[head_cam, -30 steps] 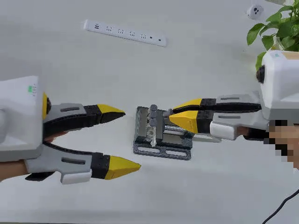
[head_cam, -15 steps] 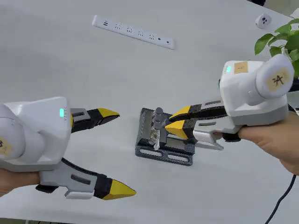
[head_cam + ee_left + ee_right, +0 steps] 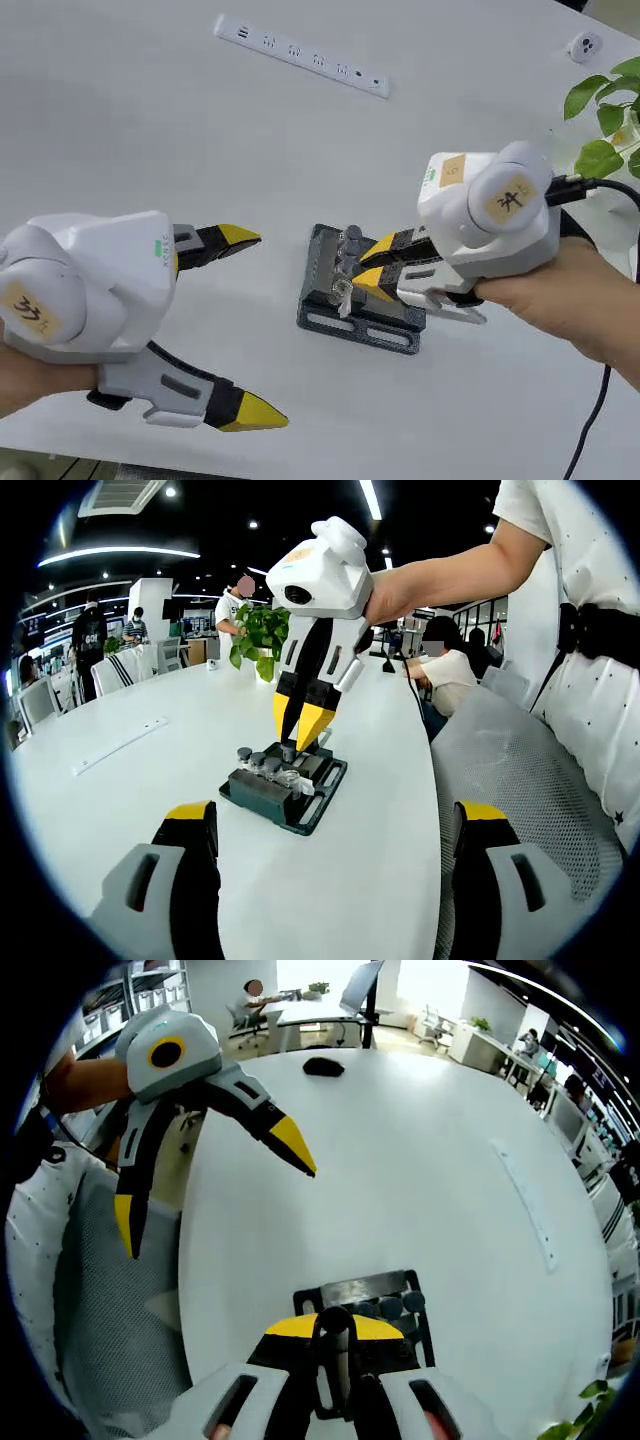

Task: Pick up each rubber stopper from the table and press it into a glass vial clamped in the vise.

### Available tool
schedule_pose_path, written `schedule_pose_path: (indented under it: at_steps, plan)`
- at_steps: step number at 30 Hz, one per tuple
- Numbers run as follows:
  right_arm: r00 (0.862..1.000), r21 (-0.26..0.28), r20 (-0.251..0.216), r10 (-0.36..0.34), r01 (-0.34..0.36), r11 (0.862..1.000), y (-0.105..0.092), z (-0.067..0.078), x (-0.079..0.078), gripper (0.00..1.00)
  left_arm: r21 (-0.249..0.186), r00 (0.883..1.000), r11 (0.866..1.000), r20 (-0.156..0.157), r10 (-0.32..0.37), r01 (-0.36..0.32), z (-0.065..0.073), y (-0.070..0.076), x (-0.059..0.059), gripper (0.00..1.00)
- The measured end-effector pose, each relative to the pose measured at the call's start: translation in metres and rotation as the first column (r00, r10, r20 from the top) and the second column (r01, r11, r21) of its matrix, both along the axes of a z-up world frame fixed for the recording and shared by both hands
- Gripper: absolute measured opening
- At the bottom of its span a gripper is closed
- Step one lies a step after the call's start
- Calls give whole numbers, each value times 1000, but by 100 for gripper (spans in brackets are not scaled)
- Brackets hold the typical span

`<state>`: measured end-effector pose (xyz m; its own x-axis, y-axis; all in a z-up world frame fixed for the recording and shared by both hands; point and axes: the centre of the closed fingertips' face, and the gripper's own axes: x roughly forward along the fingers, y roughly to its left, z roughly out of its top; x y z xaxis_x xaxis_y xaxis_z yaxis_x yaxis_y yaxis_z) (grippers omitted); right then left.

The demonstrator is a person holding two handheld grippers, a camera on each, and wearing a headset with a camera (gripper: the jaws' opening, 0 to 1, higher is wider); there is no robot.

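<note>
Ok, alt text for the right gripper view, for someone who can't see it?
The right gripper, yellow-tipped jaws closed on a dark grey rubber stopper, sits over the black metal vise on the white table. Beyond, the left gripper hangs open.

Worktop [image 3: 200, 150] smooth matt white. Vise [image 3: 360, 328] dark matt metal. Vial [image 3: 342, 293] in the vise clear glossy glass. Stopper [image 3: 335, 1332] matt grey rubber. Left tool [image 3: 268, 330] and right tool [image 3: 362, 270]: glossy white plastic shells, matt black-yellow tips.
</note>
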<state>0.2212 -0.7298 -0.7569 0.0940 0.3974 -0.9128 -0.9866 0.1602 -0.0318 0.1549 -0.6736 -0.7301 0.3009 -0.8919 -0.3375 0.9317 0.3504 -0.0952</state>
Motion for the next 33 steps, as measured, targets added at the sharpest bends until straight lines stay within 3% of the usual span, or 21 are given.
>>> schedule_pose_path:
  at_steps: [3, 14, 22, 33]
  plan:
    - [1000, -30, 11, 22, -21, 999, -2, -5, -1, 6, 0, 1000, 1000, 0, 0, 0, -1, -1, 0, 98]
    - [999, -57, 6, 33, -33, 998, -3, -19, 0, 5, -12, 1000, 1000, -3, -2, 2, -3, -4, 1, 97]
    - [999, -90, 16, 52, -50, 995, -3, -22, 0, 5, -16, 1000, 1000, -9, 1, -1, -3, -3, 1, 97]
    - [999, -93, 13, 52, -51, 994, -1, -23, 1, 5, -16, 1000, 1000, -15, 0, 0, -5, -4, -1, 96]
